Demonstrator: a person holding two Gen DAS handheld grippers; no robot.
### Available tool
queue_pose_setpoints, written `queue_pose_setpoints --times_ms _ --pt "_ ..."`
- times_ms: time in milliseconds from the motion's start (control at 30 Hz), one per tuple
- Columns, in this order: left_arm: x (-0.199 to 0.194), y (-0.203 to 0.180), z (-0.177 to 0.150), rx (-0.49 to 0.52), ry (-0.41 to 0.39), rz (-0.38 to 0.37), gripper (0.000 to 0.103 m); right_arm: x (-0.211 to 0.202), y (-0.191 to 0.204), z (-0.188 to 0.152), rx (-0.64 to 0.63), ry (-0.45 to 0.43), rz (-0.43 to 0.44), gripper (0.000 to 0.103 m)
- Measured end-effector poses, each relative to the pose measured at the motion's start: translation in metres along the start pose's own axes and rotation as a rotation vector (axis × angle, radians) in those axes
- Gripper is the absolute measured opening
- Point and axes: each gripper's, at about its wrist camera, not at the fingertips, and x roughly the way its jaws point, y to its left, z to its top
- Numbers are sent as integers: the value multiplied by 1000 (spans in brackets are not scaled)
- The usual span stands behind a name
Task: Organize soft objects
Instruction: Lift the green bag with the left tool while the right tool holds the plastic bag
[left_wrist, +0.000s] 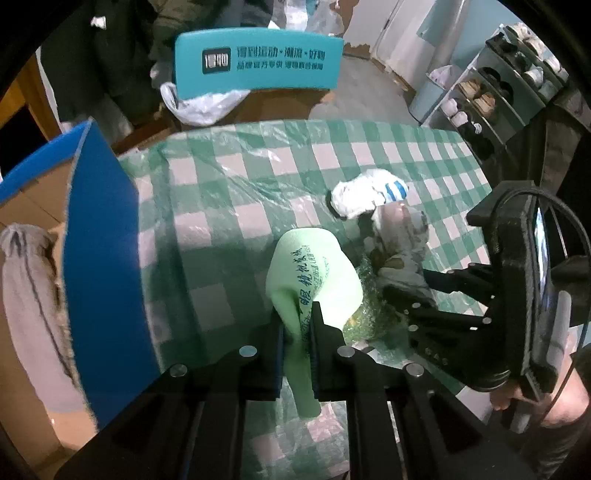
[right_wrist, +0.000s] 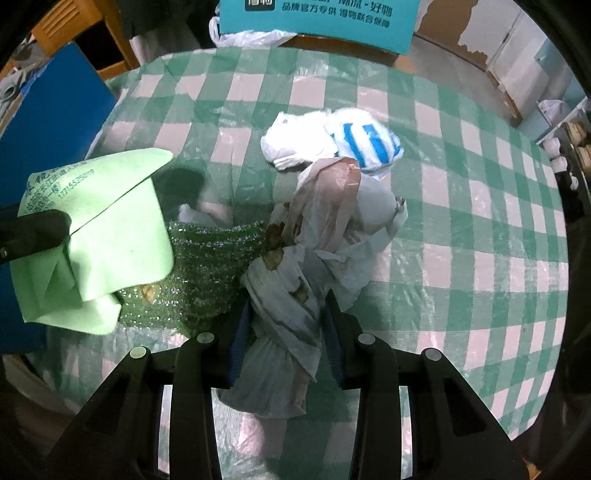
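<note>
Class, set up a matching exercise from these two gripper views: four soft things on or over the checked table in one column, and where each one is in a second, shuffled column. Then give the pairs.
Column 1
1. light green cloth
2. stained grey bag
3. white bag with blue stripes
4. green bubble wrap

Column 2
A. lying free, farthest back on the tablecloth
B. pinched in the left gripper
C. between the right gripper fingers
D. on the table, partly under the cloth

Pairs: 1-B, 2-C, 3-A, 4-D
</note>
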Motion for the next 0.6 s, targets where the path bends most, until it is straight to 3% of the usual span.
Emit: queue_pose_setpoints --times_ms 600 --pt "-40 4 -3 4 -93 20 10 -69 -5 3 14 -112 26 35"
